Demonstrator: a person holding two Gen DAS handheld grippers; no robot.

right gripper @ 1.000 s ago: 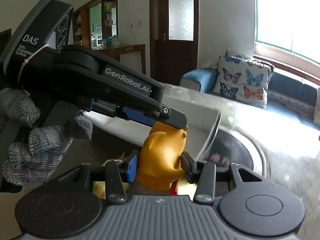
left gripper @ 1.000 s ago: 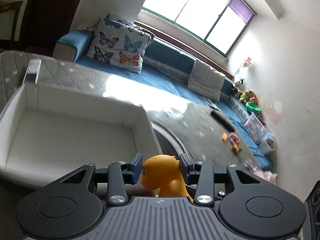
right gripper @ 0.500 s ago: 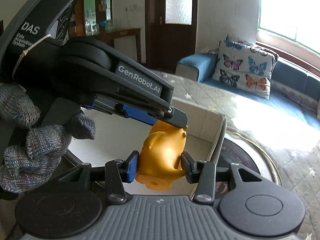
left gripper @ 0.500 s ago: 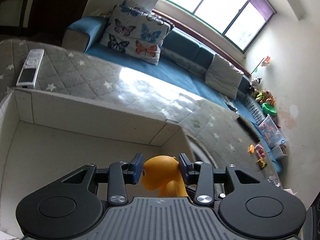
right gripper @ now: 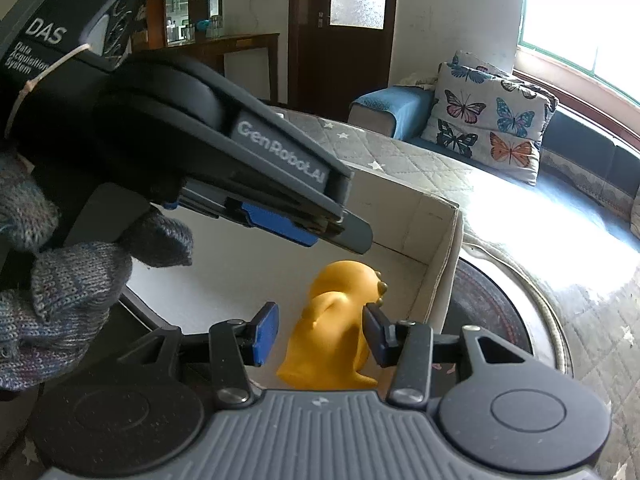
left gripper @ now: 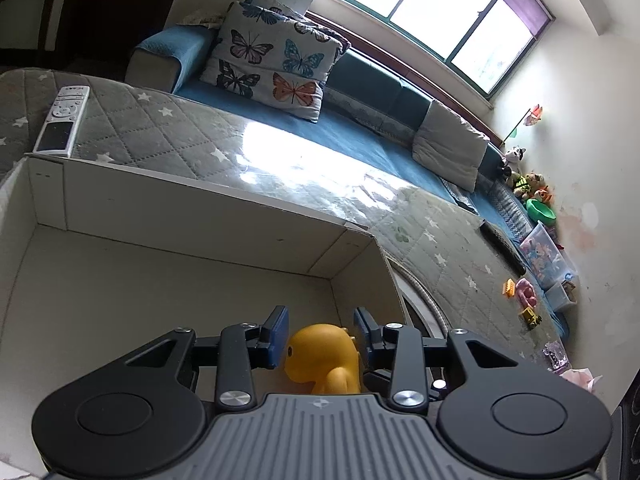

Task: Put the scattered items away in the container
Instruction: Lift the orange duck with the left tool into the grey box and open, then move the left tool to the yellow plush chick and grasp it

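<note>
Toy figure [right gripper: 332, 320]: orange-yellow, plain. Container [left gripper: 200, 216]: white cardboard. Pads of each hand-held gripper [right gripper: 320, 332]: blue; bodies black and grey. Glove [right gripper: 60, 292]: grey mottled knit. Quilted cover [left gripper: 160, 132]: grey with white stars. Cushion [left gripper: 276, 64]: pale with multicoloured butterflies. Sofa [left gripper: 360, 148]: blue.

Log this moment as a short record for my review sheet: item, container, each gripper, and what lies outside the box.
item: orange toy animal, inside the box by its right wall
container: white cardboard box, open-topped
right gripper: fingers opening, one pad clear of the toy
left gripper: fingers closing, not pressing the toy
outside: remote behind the box; small toys farther right
</note>
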